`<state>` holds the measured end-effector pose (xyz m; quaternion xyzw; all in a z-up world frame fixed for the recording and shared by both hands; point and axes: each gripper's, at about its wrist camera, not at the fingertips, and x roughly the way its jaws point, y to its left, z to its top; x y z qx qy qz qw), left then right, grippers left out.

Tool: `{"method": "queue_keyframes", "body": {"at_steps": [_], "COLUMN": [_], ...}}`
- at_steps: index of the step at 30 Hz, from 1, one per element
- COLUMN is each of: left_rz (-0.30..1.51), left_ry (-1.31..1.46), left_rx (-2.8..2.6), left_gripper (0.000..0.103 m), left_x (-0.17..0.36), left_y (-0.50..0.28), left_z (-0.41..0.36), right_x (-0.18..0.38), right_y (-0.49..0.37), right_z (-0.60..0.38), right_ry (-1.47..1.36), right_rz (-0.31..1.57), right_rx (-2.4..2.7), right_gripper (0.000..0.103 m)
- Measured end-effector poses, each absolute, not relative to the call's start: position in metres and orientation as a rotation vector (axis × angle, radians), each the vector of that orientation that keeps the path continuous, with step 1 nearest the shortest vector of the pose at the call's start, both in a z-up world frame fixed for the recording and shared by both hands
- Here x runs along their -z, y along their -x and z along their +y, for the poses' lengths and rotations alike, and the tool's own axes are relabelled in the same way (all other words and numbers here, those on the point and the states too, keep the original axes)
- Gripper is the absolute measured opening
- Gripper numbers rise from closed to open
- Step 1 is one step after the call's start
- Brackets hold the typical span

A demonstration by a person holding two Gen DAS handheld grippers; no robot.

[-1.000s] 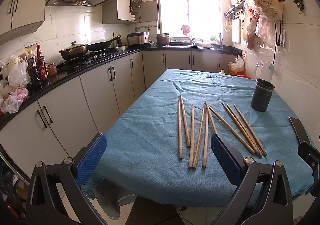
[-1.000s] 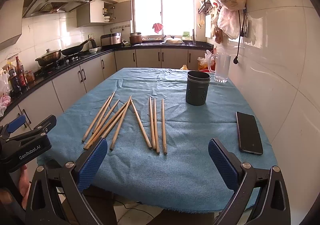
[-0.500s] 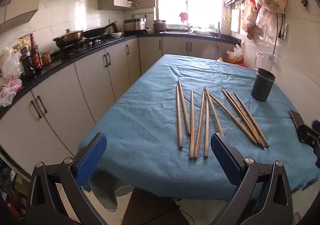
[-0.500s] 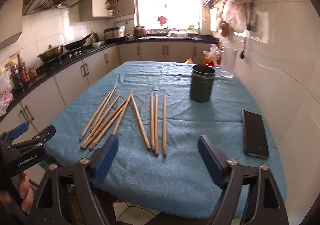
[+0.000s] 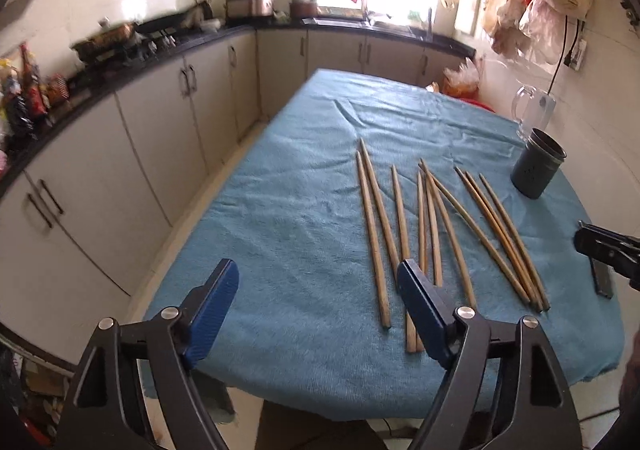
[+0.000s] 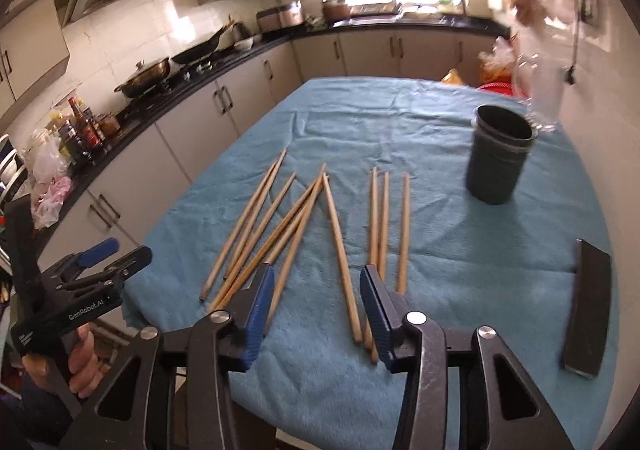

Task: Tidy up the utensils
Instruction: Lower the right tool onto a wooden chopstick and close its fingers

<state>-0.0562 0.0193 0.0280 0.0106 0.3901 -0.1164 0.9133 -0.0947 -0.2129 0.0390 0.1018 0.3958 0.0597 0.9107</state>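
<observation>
Nothing sorted yet. All the chopsticks (image 6: 320,234) lie loose on the blue-clothed bench (image 6: 460,274), fanned in three rough groups; the dark cup (image 6: 498,158) stands at about 2 o'clock from them, well apart, with no stick showing above its rim. We hover both tongs near the sticks' near ends — left tongs (image 5: 316,310) closing but wide, right tongs (image 6: 316,310) closing and narrower, nothing gripped by either. A phone (image 6: 588,302) lies at 3 o'clock. We judge the whole job remains — every stick to be gathered and stood in the cup.
</observation>
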Motion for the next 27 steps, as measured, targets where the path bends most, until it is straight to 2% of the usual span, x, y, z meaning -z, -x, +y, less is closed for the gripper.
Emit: {"method": "queue_keyframes", "body": {"at_steps": [3, 7, 14, 23, 24, 26, 27], "left_rz": [0.854, 0.933, 1.005, 1.056, 1.061, 1.064, 1.063], "left_ry": [-0.003, 0.023, 0.021, 0.039, 0.042, 0.042, 0.037], "left_rx": [0.278, 0.330, 0.350, 0.378, 0.383, 0.401, 0.408], "left_gripper": [0.070, 0.062, 0.057, 0.057, 0.057, 0.057, 0.057], "left_x": [-0.025, -0.017, -0.004, 0.002, 0.002, -0.001, -0.002], "left_y": [0.034, 0.002, -0.033, -0.059, -0.060, -0.063, -0.064], "left_z": [0.018, 0.012, 0.003, -0.005, -0.007, -0.013, -0.016], "right_x": [-0.031, -0.013, 0.024, 0.050, 0.051, 0.051, 0.052], "right_y": [0.068, 0.031, -0.027, -0.071, -0.073, -0.075, -0.076], "right_z": [-0.214, -0.220, -0.224, -0.200, -0.197, -0.197, -0.198], "right_ry": [-0.203, -0.214, -0.248, -0.148, -0.122, -0.091, -0.082], "right_rz": [0.867, 0.942, 1.065, 1.124, 1.113, 1.113, 1.117], "right_rx": [-0.144, -0.150, -0.170, -0.156, -0.147, -0.130, -0.116], "right_gripper": [0.048, 0.042, 0.038, 0.038, 0.036, 0.024, 0.014]}}
